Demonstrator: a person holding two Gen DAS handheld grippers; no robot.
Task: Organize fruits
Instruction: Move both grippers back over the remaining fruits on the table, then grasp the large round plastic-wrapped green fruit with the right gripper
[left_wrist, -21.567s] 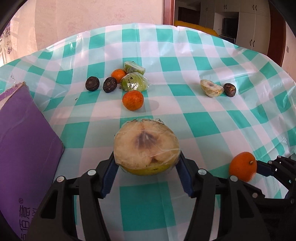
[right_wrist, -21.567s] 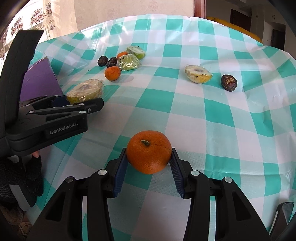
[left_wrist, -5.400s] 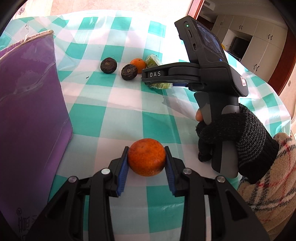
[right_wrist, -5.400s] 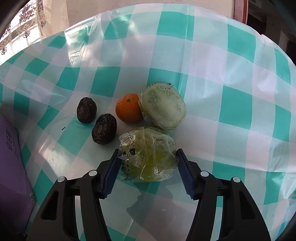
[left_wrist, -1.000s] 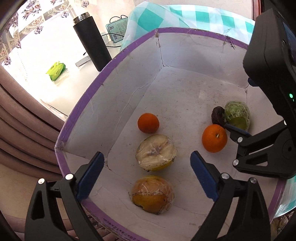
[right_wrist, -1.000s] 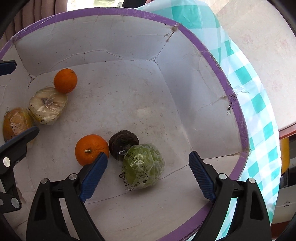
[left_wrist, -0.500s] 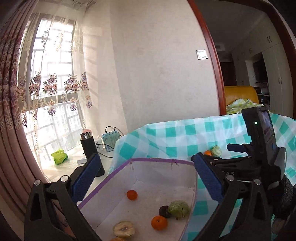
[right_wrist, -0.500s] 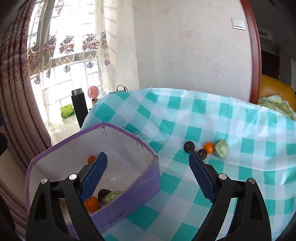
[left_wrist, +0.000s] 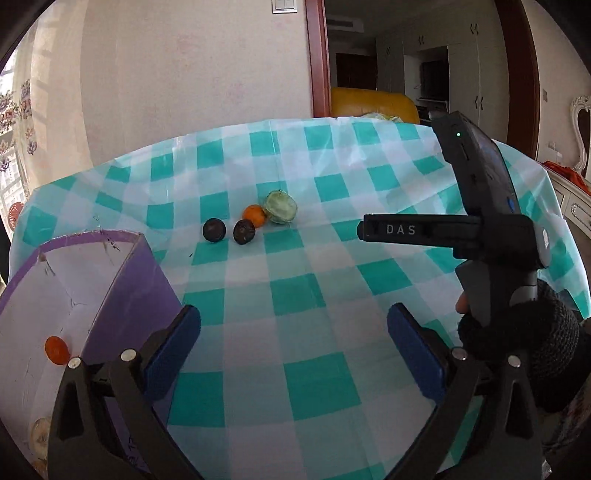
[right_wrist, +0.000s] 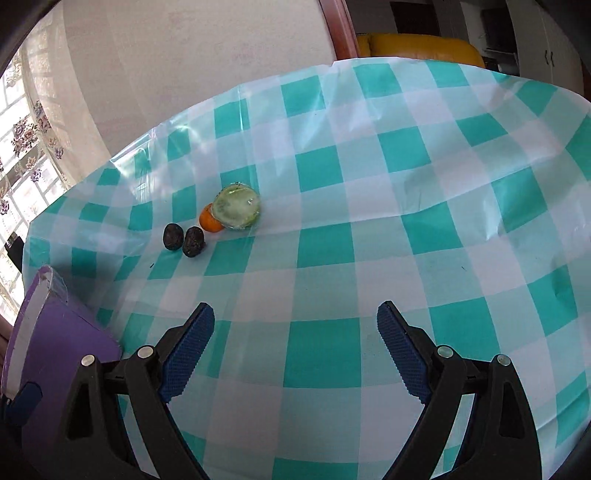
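On the checked tablecloth (left_wrist: 314, 295) a small cluster of fruit lies far ahead: two dark fruits (left_wrist: 214, 229) (left_wrist: 244, 231), an orange (left_wrist: 254, 215) and a plastic-wrapped green half fruit (left_wrist: 281, 207). The same cluster shows in the right wrist view: dark fruits (right_wrist: 173, 236) (right_wrist: 194, 241), orange (right_wrist: 209, 220), wrapped green half (right_wrist: 237, 207). My left gripper (left_wrist: 293, 347) is open and empty beside the purple box (left_wrist: 125, 273), which holds an orange (left_wrist: 56, 349) and a wrapped half fruit (left_wrist: 40, 432). My right gripper (right_wrist: 295, 347) is open and empty over the cloth.
The purple box (right_wrist: 55, 332) stands at the table's left edge. In the left wrist view a gloved hand (left_wrist: 517, 332) holds the right gripper's body (left_wrist: 480, 229) at the right. Wall, doorway and a yellow seat (left_wrist: 373, 103) lie behind the table.
Both grippers swung away from the inside of the purple box, where the fruit was left, and now face the table with the cluster of fruit ahead. Both stay open and empty.
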